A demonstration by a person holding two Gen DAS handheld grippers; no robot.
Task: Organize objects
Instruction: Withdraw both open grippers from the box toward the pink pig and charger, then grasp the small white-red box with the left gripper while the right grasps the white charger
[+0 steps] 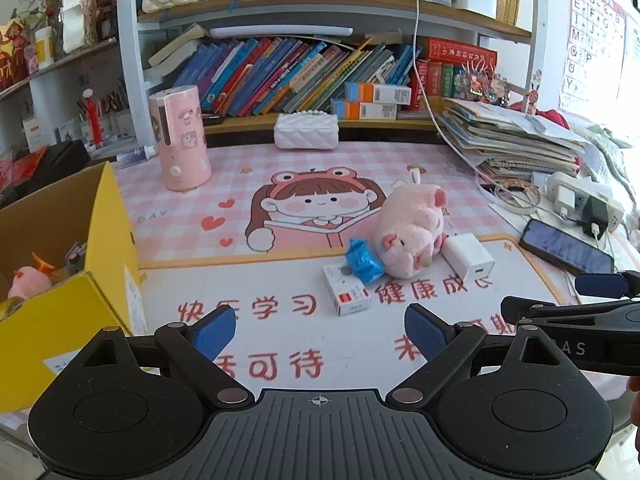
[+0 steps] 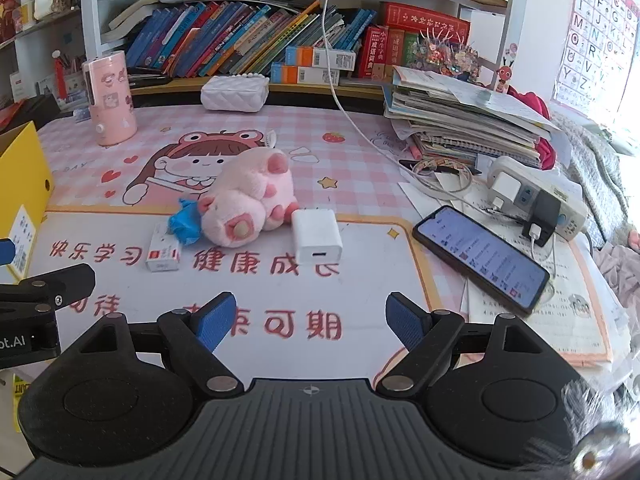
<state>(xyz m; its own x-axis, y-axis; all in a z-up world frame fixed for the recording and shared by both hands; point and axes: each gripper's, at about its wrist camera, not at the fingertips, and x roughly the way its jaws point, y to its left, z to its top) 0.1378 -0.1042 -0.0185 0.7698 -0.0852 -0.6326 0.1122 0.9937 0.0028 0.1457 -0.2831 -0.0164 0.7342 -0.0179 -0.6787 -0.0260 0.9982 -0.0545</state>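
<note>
Hovering apart: left claw (image 1: 320,330), right claw (image 2: 310,318), both empty, near plush pig (image 2: 248,204).

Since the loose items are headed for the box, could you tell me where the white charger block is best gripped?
Grip the white charger block across its two flat side faces, coming from the near end where the port faces the right tongs. It lies flat, with the pink plush pig close at its far left, so the near end is freer.
</note>
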